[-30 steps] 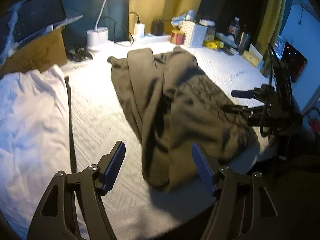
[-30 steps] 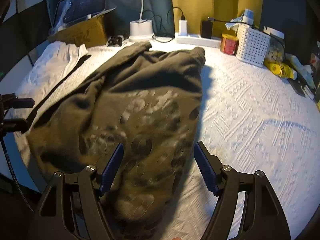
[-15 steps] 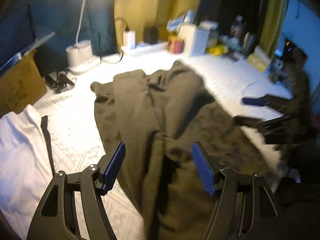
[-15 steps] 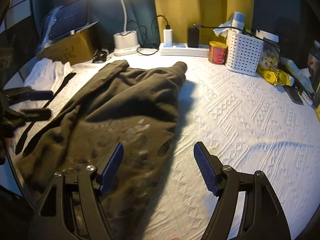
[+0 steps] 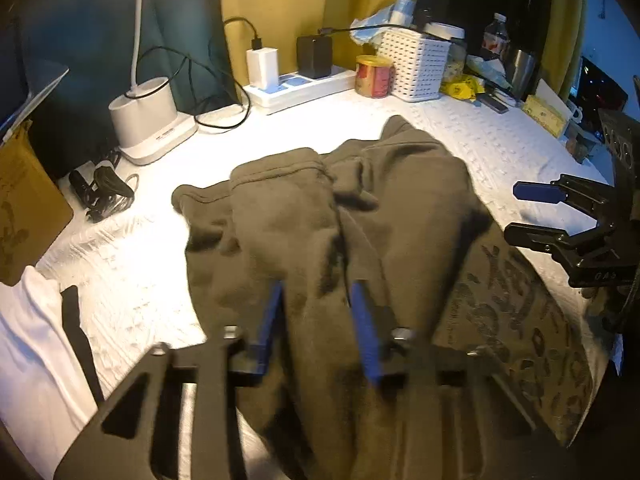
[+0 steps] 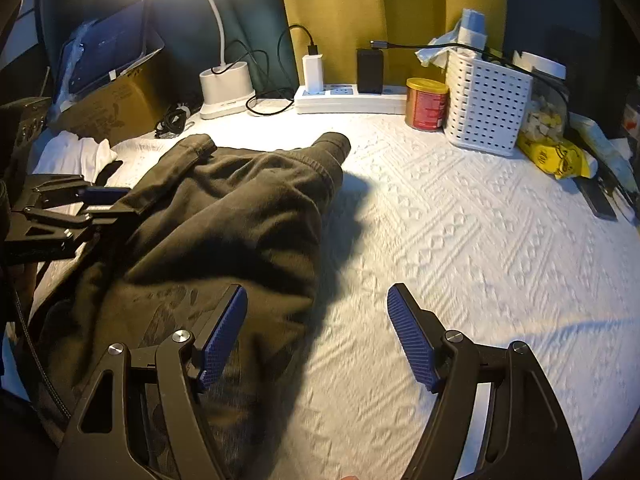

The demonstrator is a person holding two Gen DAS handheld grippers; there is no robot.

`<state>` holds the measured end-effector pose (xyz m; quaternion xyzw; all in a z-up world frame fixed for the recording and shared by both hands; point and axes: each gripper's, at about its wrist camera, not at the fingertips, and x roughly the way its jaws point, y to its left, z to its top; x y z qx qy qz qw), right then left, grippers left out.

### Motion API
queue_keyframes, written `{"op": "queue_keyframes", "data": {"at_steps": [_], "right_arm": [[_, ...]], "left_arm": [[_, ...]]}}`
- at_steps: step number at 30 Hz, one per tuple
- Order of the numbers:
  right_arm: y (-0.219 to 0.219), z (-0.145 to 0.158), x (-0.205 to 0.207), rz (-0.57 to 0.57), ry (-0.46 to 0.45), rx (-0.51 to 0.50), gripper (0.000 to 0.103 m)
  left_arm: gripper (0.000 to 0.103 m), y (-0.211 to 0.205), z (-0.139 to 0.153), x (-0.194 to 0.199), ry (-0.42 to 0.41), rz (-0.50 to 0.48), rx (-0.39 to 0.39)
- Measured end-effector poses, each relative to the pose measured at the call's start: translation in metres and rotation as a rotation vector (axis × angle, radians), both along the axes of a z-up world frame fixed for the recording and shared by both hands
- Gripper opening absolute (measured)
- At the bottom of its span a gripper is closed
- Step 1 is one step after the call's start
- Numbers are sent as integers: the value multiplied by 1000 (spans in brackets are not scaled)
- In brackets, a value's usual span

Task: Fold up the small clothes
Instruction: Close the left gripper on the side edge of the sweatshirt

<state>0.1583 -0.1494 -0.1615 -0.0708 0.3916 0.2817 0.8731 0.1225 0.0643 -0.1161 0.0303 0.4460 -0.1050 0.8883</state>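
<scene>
A dark olive garment (image 5: 400,200) with a faded print lies crumpled on the white textured bedspread (image 6: 480,240). My left gripper (image 5: 316,304) points down into the garment's near part. Its jaws are closing, and a raised fold of the cloth fills the gap between the blue pads. In the right wrist view the left gripper (image 6: 100,200) sits at the garment's (image 6: 240,220) left edge. My right gripper (image 6: 316,300) is open. Its left finger hangs over the garment's right side and its right finger over bare bedspread. From the left wrist view the right gripper (image 5: 520,214) is beside the printed area.
A white garment (image 5: 28,340) lies at the left, by a cardboard box (image 5: 24,200). Along the back stand a lamp base (image 5: 146,120), a power strip (image 5: 304,84), a red can (image 5: 374,76) and a white basket (image 5: 420,64). A black cable bundle (image 5: 100,192) lies near the lamp.
My left gripper has moved forward over the olive garment and its jaws have narrowed onto a fold. My right gripper has slid toward the garment's right edge, still open.
</scene>
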Motion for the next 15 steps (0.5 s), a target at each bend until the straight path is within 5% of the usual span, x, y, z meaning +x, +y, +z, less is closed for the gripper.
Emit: {"op": "queue_keyframes", "data": {"at_steps": [15], "right_arm": [[25,0,35,23,15,-1,76]], "left_arm": [[22,60,0,22,-38,190,2]]}}
